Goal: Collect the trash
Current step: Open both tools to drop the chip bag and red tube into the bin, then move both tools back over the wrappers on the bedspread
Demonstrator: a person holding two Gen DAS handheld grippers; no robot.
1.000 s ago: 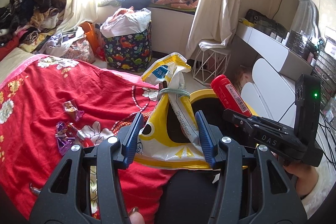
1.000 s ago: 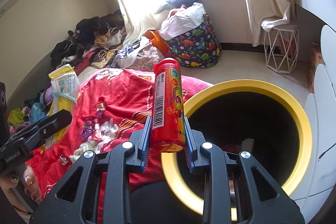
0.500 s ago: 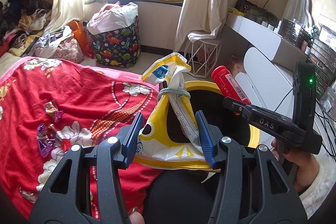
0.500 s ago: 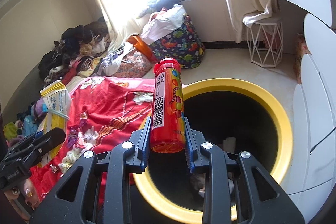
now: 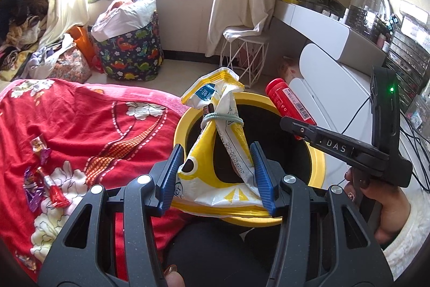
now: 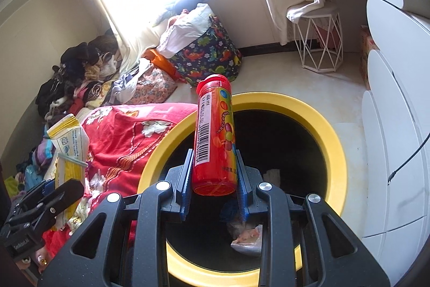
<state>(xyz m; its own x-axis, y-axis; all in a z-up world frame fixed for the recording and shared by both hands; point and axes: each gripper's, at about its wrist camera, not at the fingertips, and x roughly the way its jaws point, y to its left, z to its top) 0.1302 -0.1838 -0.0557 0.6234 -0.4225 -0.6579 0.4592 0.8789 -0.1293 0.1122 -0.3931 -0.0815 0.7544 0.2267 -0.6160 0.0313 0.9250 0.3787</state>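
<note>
Both claws closer over bin (image 6: 332,131).

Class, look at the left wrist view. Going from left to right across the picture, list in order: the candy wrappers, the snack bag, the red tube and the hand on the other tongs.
Candy wrappers on the red blanket → yellow snack bag in the left tongs → red candy tube → hand holding the right tongs.
</note>
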